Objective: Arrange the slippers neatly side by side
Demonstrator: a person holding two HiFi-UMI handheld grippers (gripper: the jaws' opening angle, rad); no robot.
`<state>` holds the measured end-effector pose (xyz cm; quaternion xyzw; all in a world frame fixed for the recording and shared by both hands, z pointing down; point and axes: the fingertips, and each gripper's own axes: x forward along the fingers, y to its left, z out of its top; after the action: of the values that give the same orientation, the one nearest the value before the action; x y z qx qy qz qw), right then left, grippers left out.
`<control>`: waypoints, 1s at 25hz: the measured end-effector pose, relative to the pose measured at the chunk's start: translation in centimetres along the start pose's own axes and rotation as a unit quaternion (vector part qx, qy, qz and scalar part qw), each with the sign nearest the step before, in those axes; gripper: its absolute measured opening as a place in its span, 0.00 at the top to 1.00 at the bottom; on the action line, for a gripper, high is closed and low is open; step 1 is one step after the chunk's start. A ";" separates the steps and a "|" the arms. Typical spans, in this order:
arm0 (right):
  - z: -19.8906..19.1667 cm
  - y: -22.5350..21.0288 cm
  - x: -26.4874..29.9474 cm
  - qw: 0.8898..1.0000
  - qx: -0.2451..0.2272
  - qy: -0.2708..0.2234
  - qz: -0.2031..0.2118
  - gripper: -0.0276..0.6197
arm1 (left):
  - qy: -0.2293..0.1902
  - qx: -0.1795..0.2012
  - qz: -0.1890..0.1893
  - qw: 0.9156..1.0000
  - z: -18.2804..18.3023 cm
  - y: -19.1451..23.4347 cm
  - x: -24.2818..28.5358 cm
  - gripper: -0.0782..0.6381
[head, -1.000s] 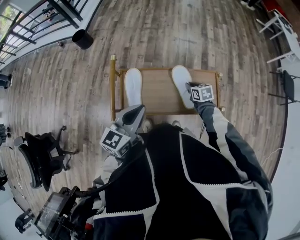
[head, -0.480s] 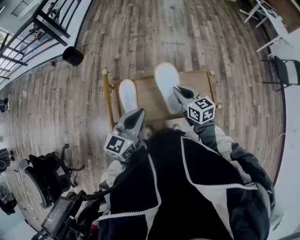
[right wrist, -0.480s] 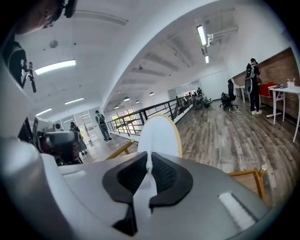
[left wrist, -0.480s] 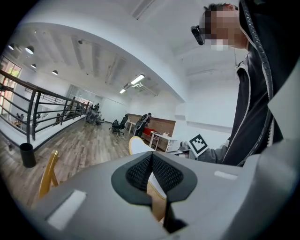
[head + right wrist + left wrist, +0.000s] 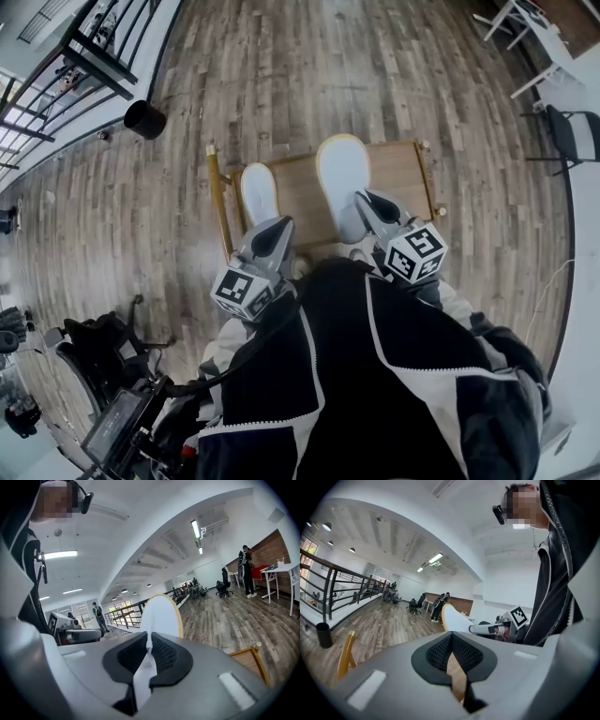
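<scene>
Right gripper (image 5: 364,201): fingers clamped on slipper (image 5: 343,173) heel, toe away, above surface (image 5: 405,173). 2nd slipper (image 5: 260,192) lay left of it, parallel, apart. Left gripper (image 5: 273,228): closed, empty.

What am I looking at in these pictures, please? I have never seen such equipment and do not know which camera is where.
There is no robot here. A person holds a two-jaw tool in each hand: the left gripper and the right gripper. The marked cubes belong to them. The head view comes from a camera on the person's head, looking down. Each gripper view comes from a camera on that tool, looking along its jaws. Below stands a low wooden table on a plank floor. One white slipper lies on the table. The right gripper is closed on the second slipper and holds it in the air. The left gripper is shut and empty.
</scene>
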<state>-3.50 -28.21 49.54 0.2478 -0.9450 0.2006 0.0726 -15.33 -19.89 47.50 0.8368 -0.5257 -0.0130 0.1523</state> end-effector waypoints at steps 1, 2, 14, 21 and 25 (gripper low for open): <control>-0.1 -0.1 0.0 1.000 0.004 0.000 -0.002 0.91 | 0.001 -0.001 -0.001 1.000 0.0 0.0 0.0 0.87; -0.1 -0.2 0.1 1.000 0.007 0.001 -0.004 0.91 | 0.002 -0.003 -0.001 1.000 0.0 0.0 -0.1 0.86; -7.4 -0.9 6.2 0.997 0.029 0.071 0.004 0.91 | 0.002 0.007 0.005 1.000 0.2 1.2 -1.9 0.87; -11.3 0.3 12.6 0.992 0.032 0.124 -0.006 0.91 | 0.015 0.004 0.012 1.000 0.7 3.8 -4.9 0.87; -13.1 -0.1 15.6 0.987 0.072 0.140 -0.030 0.91 | 0.021 0.001 0.013 1.000 0.8 5.0 -6.1 0.87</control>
<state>-16.47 -29.67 65.18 0.2501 -0.9006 0.2987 0.1926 -22.61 -16.73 47.21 0.8304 -0.5330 0.0070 0.1623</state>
